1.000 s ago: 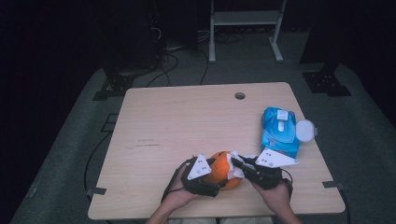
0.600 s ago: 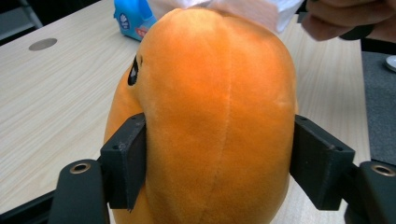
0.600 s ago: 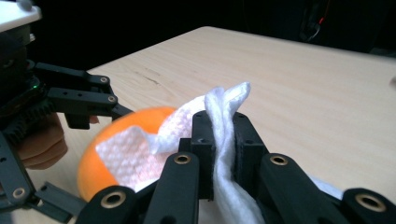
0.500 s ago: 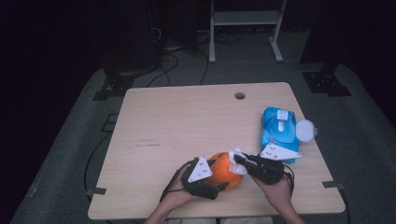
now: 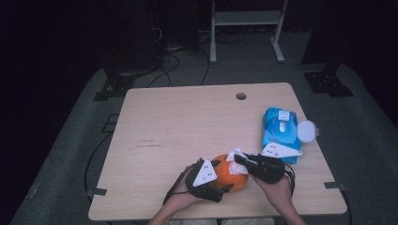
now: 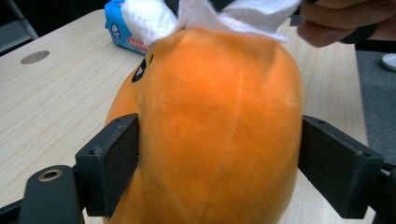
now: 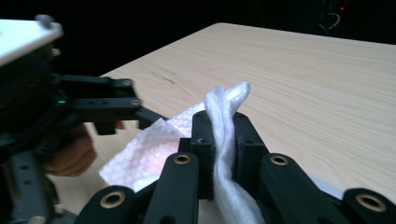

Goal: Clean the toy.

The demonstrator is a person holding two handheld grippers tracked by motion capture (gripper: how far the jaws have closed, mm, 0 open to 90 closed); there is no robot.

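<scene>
since the earlier frame, our right gripper [image 5: 245,161] has slid left from beside the wipes pack [image 5: 280,131] onto the toy [image 5: 231,172], and the left gripper [image 5: 220,185] jaws have just been closing a little. the left jaws now clasp the orange toy's flanks at the table's [image 5: 187,122] near edge. the right jaws are clamped on a white wipe [image 7: 224,121], which lies on the toy's top, so the toy sits just below and left of the wipe.

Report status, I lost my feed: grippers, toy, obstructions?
Left gripper clamped on orange plush toy, jaws just tightened. Right gripper shut on white wipe, atop toy. Nothing obstructing.
</scene>
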